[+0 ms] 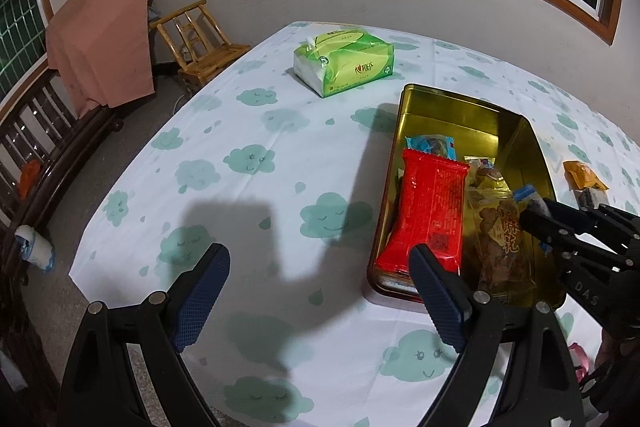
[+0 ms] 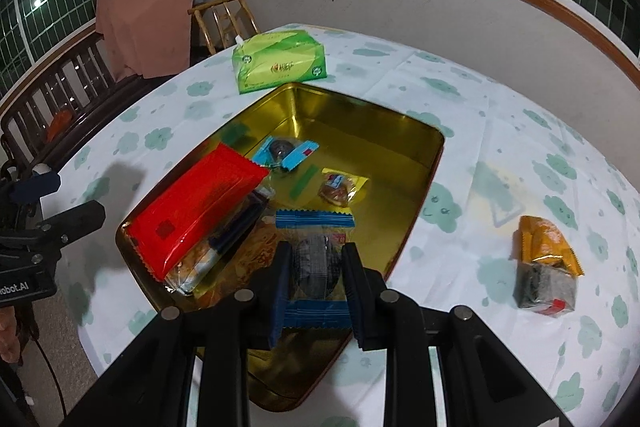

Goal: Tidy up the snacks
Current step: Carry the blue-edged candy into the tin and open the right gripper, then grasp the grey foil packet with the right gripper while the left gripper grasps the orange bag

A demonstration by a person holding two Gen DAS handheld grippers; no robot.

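Observation:
A gold tin lies open on the cloud-print tablecloth. Inside it are a red packet, a small blue-ended sweet, a yellow-wrapped snack and more wrappers underneath. My right gripper is shut on a clear packet with blue ends and dark contents, held over the tin's near part. In the left wrist view the right gripper reaches in over the tin from the right. My left gripper stands open and empty over bare cloth, left of the tin.
An orange and dark snack packet lies on the cloth right of the tin. A green tissue pack sits behind the tin. Past the table's far left edge stand a wooden chair and a bench.

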